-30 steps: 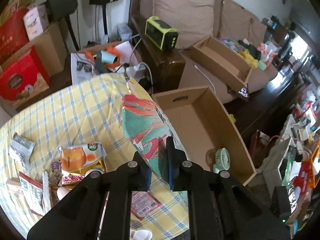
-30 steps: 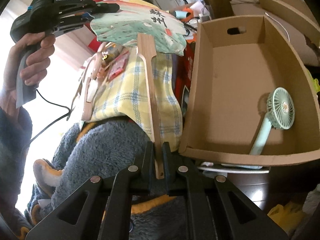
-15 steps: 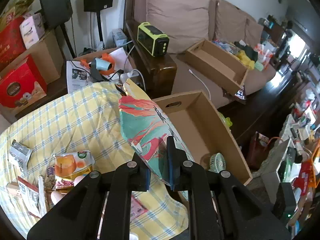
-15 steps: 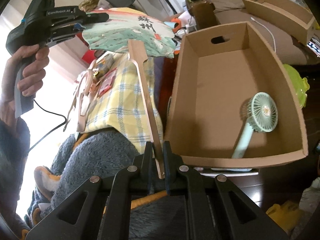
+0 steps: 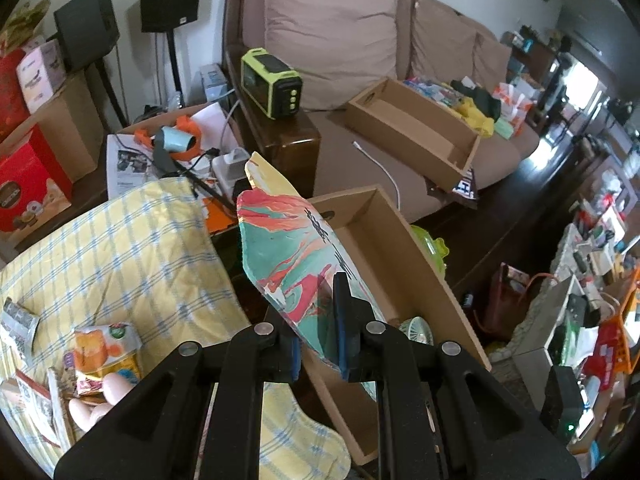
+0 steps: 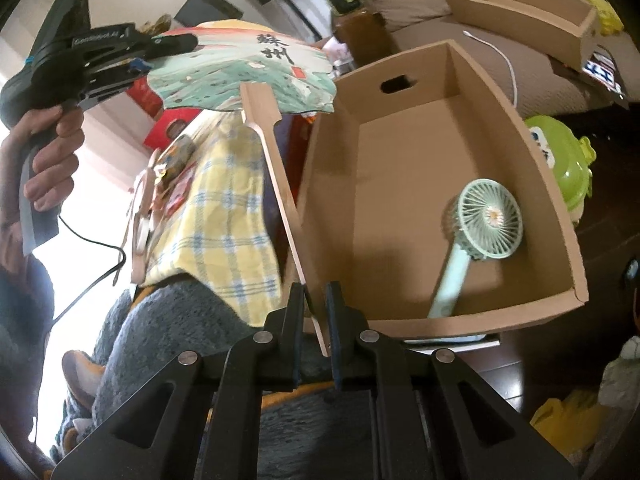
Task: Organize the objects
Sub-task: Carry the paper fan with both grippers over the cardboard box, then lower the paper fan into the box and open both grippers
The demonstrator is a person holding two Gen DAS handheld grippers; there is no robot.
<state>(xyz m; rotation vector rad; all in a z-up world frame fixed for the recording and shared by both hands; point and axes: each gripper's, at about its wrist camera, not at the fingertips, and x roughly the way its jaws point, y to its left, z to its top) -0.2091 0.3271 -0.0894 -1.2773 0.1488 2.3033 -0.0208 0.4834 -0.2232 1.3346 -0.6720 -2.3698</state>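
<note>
A flat hand fan with a green and red painted face (image 5: 296, 252) and a long wooden handle (image 6: 280, 184) is held in the air by both grippers. My left gripper (image 5: 318, 336) is shut on the edge of the fan's face. My right gripper (image 6: 314, 320) is shut on the lower end of the handle. The fan hangs over the near left rim of an open cardboard box (image 6: 472, 312). A mint green hand-held electric fan (image 6: 484, 224) lies inside the box. The left gripper also shows in the right wrist view (image 6: 176, 46).
A table with a yellow checked cloth (image 5: 120, 256) stands left of the box, with snack packets (image 5: 106, 350) at its near end. A brown sofa (image 5: 360, 40) behind holds a second cardboard box (image 5: 416, 132). A green lidded pot (image 6: 560, 160) sits right of the box.
Both grippers have carried the fan to the right, from over the table to the box's left rim. The box now fills more of the right wrist view.
</note>
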